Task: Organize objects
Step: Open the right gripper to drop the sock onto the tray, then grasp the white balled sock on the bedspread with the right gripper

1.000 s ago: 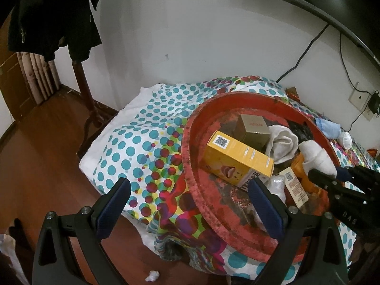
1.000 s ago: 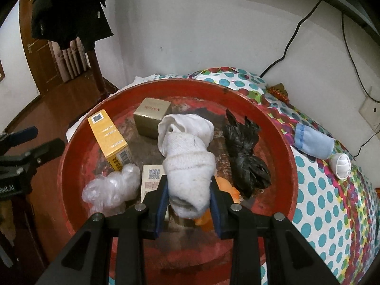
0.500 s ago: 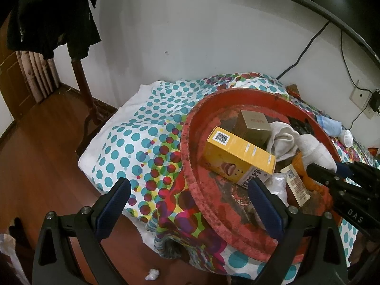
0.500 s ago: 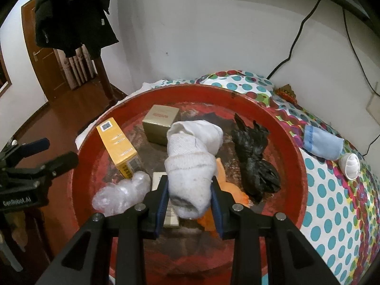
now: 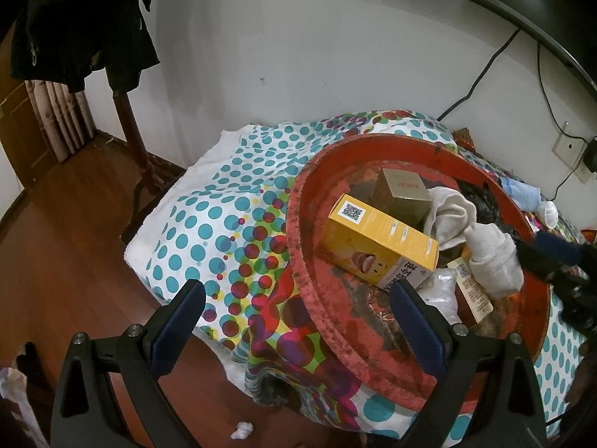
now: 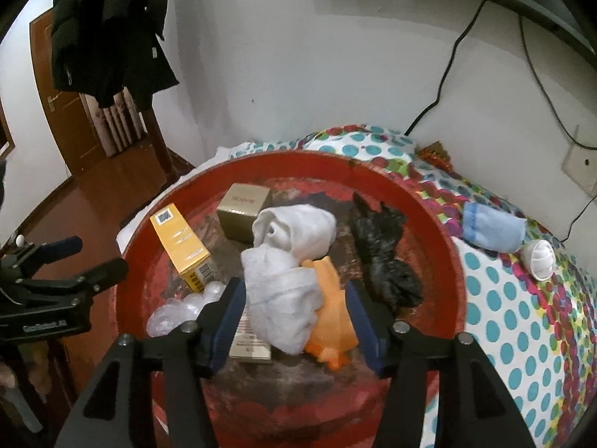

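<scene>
In the red tray [image 6: 453, 254] on the polka-dot covered table [image 6: 522, 336], I see my right claw [image 6: 294, 321] spread apart, its blue pads [image 6: 231, 317] standing either side of the white sock [image 6: 283, 298] with a gap on each side; from here I cannot tell whether the left pad brushes the fabric. The sock lies near the middle of the tray, folded over itself, partly on an orange cloth [image 6: 332, 321] and on a flat white carton [image 6: 246, 343] under it. Toward the tray's left side stands a yellow box [image 6: 179, 246], with a crumpled clear plastic bag [image 6: 179, 308] just in front of it; a gold box [image 6: 244, 212] sits toward the tray's far side, touching the sock's upper fold. A black plastic bag [image 6: 384, 257] lies in the tray's right part, close to the sock. Outside the tray to the right, on the cover, rest a rolled blue sock [image 6: 492, 229] and a small white cup-like thing [image 6: 539, 257], the two just beside each other. My left claw [image 5: 298, 328] is wide and carries nothing; it hovers off the tray's left rim, one pad over the cover and the other over the tray's near edge. In that view the yellow box [image 5: 377, 246] lies well ahead of the claw, inside the tray [image 5: 298, 231].
</scene>
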A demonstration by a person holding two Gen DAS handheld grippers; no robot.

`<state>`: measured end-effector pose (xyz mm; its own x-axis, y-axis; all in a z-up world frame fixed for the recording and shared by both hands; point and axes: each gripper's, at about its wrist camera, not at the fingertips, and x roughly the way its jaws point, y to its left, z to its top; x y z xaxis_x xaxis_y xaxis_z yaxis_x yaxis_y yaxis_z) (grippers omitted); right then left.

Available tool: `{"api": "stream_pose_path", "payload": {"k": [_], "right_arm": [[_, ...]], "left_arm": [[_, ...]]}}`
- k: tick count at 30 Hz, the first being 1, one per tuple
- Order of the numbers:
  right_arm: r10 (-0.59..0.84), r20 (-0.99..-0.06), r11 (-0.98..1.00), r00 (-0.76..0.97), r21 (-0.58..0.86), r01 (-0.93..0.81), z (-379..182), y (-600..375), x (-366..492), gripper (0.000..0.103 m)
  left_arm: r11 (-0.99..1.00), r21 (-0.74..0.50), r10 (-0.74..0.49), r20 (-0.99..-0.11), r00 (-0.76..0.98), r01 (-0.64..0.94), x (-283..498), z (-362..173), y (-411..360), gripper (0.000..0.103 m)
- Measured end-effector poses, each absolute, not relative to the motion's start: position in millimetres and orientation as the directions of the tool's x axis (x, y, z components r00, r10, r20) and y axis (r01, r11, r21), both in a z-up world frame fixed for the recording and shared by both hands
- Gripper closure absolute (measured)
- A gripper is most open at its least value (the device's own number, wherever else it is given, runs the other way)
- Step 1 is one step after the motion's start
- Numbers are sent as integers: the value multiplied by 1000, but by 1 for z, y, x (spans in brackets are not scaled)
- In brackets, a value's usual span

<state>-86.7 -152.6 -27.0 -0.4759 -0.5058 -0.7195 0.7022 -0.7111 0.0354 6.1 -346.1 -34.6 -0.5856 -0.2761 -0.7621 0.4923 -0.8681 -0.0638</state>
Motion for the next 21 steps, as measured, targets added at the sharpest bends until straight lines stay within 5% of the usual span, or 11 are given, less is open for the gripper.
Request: {"api": "stream_pose_path", "payload": {"k": [16, 21], "right_arm": [[-206, -741, -938, -640, -36, 344, -34, 0, -221, 44], [-196, -751, -966, -631, 36, 256, -45, 24, -266, 44]], "left_arm": [[-882, -15, -303, -749, -589, 472, 3, -36, -332, 5], [-878, 16, -327, -749, -576, 478, 2, -39, -329, 4]]}}
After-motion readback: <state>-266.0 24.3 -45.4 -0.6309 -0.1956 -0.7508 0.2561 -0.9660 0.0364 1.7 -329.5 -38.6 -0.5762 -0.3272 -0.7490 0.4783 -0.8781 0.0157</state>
